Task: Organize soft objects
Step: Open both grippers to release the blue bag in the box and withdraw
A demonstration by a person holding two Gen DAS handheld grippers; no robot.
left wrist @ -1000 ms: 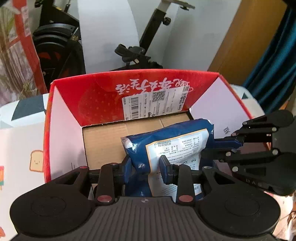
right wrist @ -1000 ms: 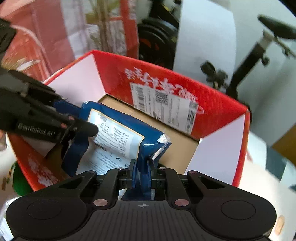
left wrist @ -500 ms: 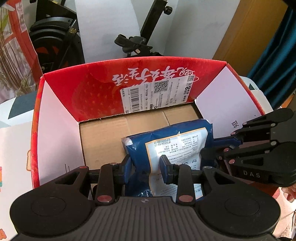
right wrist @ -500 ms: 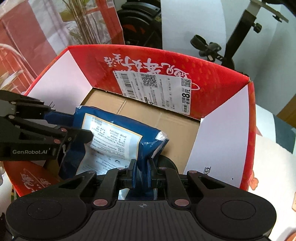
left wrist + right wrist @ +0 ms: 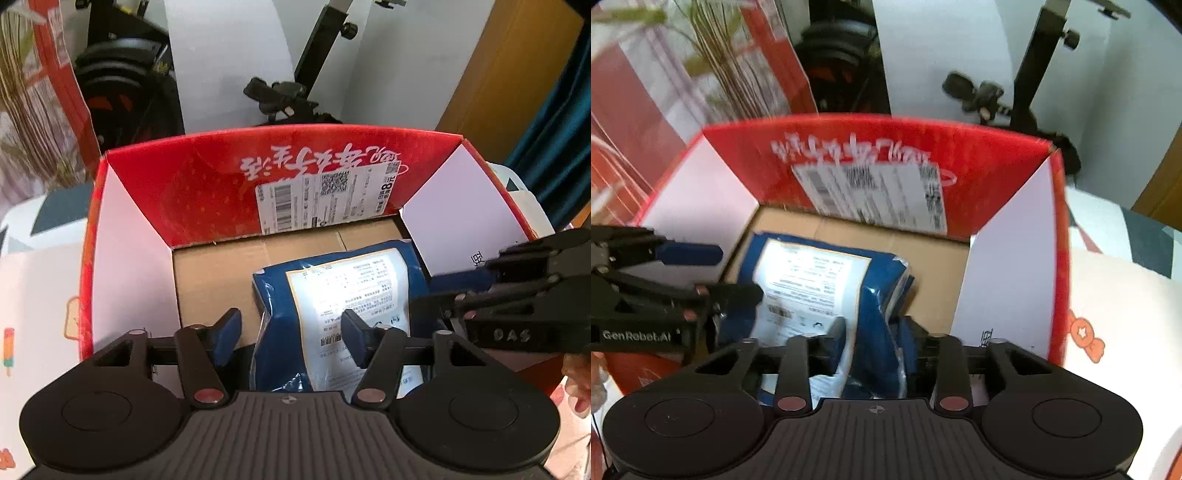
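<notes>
Both grippers (image 5: 291,326) (image 5: 877,332) have just opened, freeing the blue white-labelled pouch (image 5: 343,295) in the red box (image 5: 184,184).

One blue packet (image 5: 332,295) is seen in one red box (image 5: 192,184), flanked by two grippers

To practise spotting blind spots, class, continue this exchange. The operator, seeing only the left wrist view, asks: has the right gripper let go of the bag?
Observer: Yes. The right gripper has just been opening; its fingers stand apart, the bag loose between them.
Operator: Is the bag's right end down?
Observer: It lies crumpled by the box floor.
Operator: What's beyond the box's right wall?
Observer: A cloth with an orange candy print.
</notes>
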